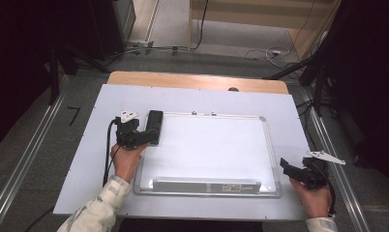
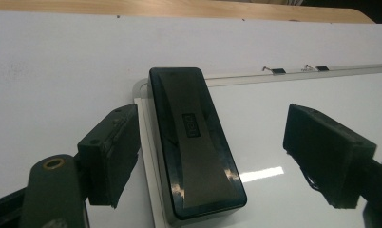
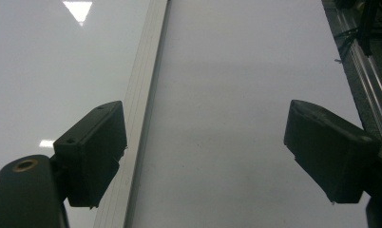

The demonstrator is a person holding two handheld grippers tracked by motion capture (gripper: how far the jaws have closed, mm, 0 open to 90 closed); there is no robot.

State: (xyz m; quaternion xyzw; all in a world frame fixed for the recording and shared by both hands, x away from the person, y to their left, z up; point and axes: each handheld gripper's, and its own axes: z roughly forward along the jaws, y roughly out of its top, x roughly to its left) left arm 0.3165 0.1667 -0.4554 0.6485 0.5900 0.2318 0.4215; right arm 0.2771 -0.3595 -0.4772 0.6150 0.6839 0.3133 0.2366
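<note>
From above, you had one black rectangular plastic eraser (image 1: 154, 126) lying on the top left corner of one white, silver-framed whiteboard (image 1: 212, 145), which lay flat on the white-covered surface (image 1: 86, 159). Your left claw (image 1: 151, 136) reached over the eraser's near end; your right claw (image 1: 285, 167) hovered just beside the board's lower right corner, well apart from the eraser.

In the left gripper view, your left claw (image 2: 210, 156) stood spread, the eraser (image 2: 194, 142) between its jaws with gaps on both sides. Two small clips (image 2: 277, 71) on the board's top frame showed here.

In the right gripper view, your right claw (image 3: 205, 159) was spread wide over the board's frame strip (image 3: 141, 114), pinching nothing.
</note>
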